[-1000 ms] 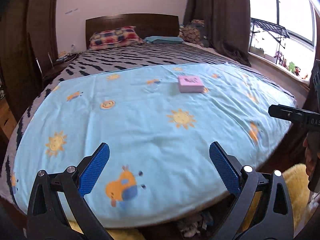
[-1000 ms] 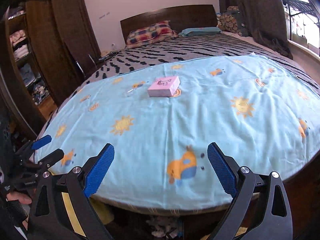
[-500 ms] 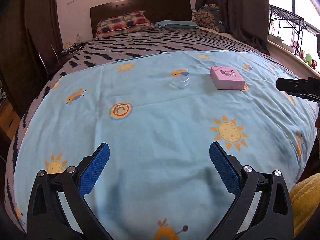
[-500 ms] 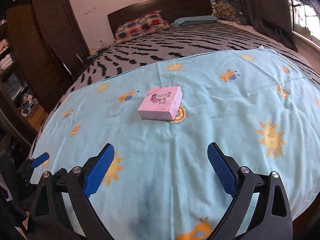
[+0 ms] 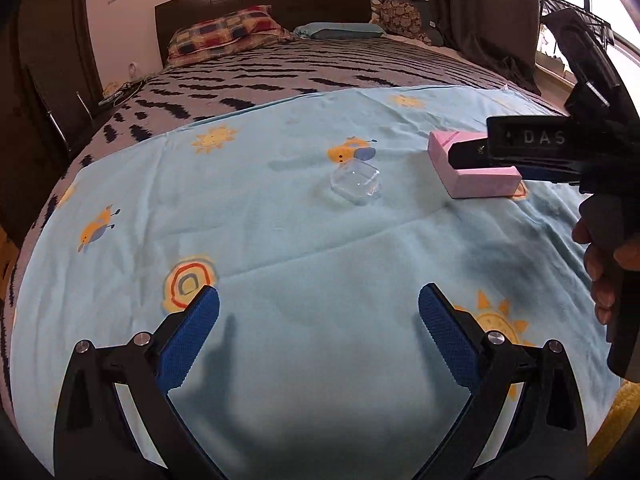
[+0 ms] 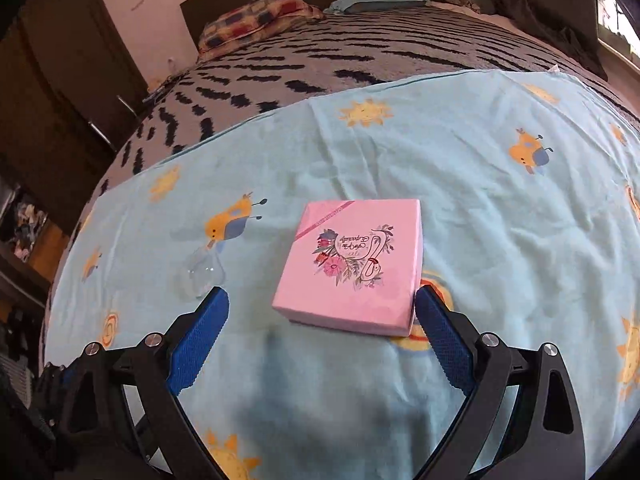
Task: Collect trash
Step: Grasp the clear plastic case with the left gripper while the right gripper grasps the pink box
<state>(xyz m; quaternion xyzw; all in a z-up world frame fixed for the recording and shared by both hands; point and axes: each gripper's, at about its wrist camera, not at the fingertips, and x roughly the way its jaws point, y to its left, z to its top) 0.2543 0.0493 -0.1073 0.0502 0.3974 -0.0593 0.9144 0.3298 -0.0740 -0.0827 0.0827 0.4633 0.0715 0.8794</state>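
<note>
1. The pink box [image 6: 352,264] lies flat on the blue sheet [image 6: 500,208] at the centre of the right wrist frame, a flower print on its lid.
2. The right gripper [image 6: 322,312] is spread wide at the near edge; move it forward until both pads flank the box's sides, then close.
3. The clear plastic piece [image 5: 355,179], possibly a small cup, sits just left of the box.
4. The left gripper [image 5: 319,312] hangs open, bottom centre of its frame.

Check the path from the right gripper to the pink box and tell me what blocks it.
Nothing visible blocks it. The right gripper is open, the pink box lies just ahead of its fingertips, and the clear plastic piece sits off to the left.
</note>
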